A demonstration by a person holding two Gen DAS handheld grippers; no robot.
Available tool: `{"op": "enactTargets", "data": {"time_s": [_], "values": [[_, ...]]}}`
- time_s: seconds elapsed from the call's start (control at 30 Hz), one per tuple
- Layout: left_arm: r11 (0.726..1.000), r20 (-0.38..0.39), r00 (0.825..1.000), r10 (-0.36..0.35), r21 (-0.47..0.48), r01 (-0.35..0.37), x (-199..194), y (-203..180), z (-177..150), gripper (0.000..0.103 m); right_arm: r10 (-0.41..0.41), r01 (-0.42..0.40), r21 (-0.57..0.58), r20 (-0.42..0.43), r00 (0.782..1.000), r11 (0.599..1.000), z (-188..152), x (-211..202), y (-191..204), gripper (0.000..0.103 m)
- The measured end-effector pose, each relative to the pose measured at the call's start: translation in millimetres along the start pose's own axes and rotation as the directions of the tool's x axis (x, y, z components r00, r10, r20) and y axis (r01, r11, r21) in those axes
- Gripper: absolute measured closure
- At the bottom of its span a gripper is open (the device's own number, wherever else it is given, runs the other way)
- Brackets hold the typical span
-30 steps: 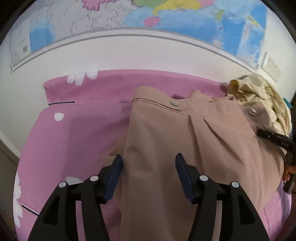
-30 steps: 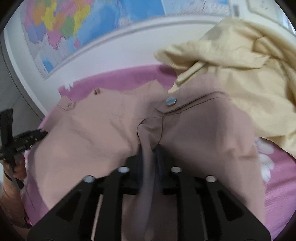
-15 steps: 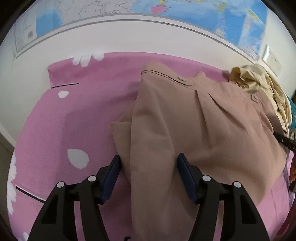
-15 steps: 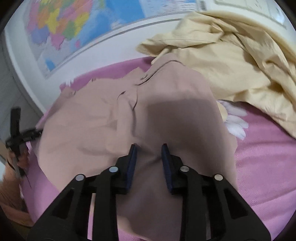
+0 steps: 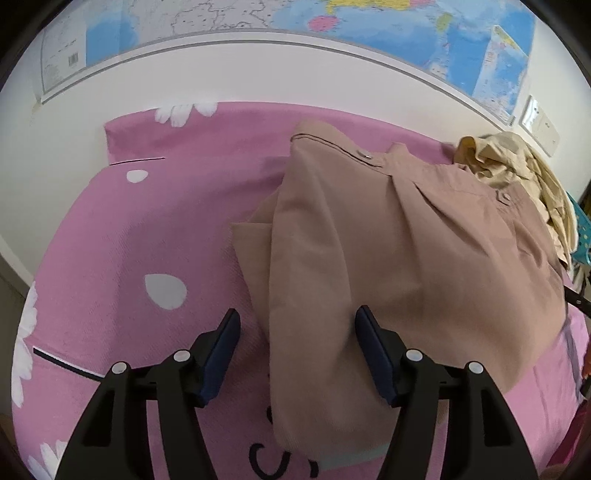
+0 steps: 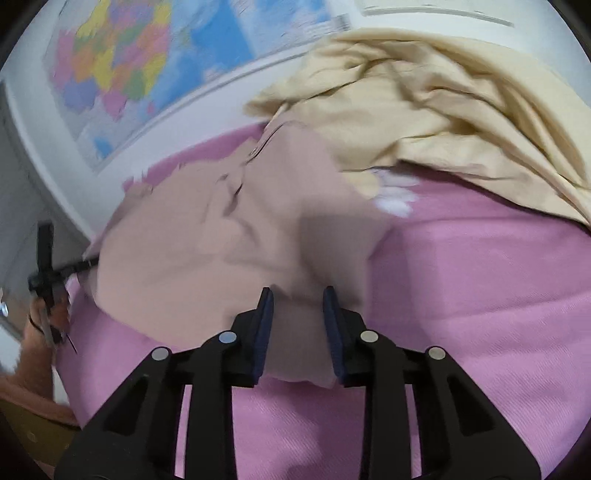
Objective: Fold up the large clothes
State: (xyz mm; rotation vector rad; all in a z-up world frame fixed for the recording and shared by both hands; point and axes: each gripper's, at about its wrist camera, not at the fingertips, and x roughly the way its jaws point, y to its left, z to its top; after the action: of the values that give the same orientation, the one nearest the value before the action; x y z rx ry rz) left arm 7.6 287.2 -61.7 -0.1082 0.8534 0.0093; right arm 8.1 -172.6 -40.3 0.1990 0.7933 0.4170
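A tan buttoned garment (image 5: 406, 240) lies folded lengthwise on the pink flowered bedsheet (image 5: 166, 221). My left gripper (image 5: 297, 332) is open just above its near left edge, and the cloth lies loose between the fingers. In the right wrist view the same tan garment (image 6: 221, 240) spreads to the left. My right gripper (image 6: 298, 306) is open over its near right corner, with the fabric edge lying between the pads, not pinched. The left gripper (image 6: 48, 266), held by a hand, shows at the far left there.
A crumpled pale yellow garment (image 6: 424, 103) is heaped at the back right against the wall, touching the tan one; it also shows as the yellow garment (image 5: 517, 166). A wall map (image 5: 406, 29) hangs behind the bed. A blue basket (image 5: 581, 236) peeks in at the right edge.
My right gripper let go of the tan fold it pinched, opened, and drew back to the garment's near right corner. The left gripper stayed open and backed off slightly.
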Motion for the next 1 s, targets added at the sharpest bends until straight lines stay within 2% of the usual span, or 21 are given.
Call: {"op": "enactTargets", "data": {"time_s": [0.07,0.13,0.2,0.27,0.4,0.47,0.53,0.6,0.7,0.83,1.0], "values": [[1.000,0.003,1.000,0.010,0.005,-0.010,-1,-2,0,0.040,0.001,-0.001,0.010,0.030,1.000,1.000,-2,-14,-2,0.069],[1.000,0.004,1.000,0.016,0.011,-0.016,-2,-3,-1,0.040,0.042,-0.042,-0.005,0.040,0.998,0.999,-3,-18,7,0.068],[1.000,0.006,1.000,0.017,0.016,-0.017,-3,-4,-1,0.040,0.036,-0.034,-0.078,0.027,0.999,0.996,-1,-15,30,0.064],[1.000,0.004,1.000,0.014,-0.003,-0.014,-4,-3,-2,0.040,0.072,-0.067,-0.141,0.027,0.997,0.988,3,-9,54,0.050],[0.999,0.013,1.000,0.007,-0.031,-0.007,-11,-1,-6,0.038,0.145,-0.147,-0.298,-0.027,0.989,0.943,5,16,112,0.041],[0.999,0.017,1.000,0.025,-0.032,-0.024,-18,-2,-9,0.029,0.128,-0.137,-0.423,-0.049,0.991,0.896,0,31,149,0.028],[0.999,0.035,0.999,0.019,-0.032,-0.018,-27,-2,-14,0.028,0.117,-0.137,-0.516,-0.070,0.991,0.846,-8,45,177,0.028],[0.999,0.044,0.999,0.023,-0.034,-0.022,-33,-3,-17,0.026,0.125,-0.163,-0.557,-0.106,0.986,0.814,-15,58,194,0.028],[0.999,0.056,0.998,0.027,-0.031,-0.025,-40,-6,-25,0.025,0.085,-0.136,-0.613,-0.112,0.990,0.778,-24,72,210,0.024],[0.999,0.061,0.997,0.039,-0.018,-0.038,-43,-13,-32,0.024,0.020,-0.078,-0.665,-0.095,0.995,0.743,-35,83,218,0.021],[0.999,0.065,0.997,0.045,-0.002,-0.045,-43,-21,-38,0.024,-0.016,-0.041,-0.691,-0.076,0.997,0.722,-42,89,221,0.020]]}}
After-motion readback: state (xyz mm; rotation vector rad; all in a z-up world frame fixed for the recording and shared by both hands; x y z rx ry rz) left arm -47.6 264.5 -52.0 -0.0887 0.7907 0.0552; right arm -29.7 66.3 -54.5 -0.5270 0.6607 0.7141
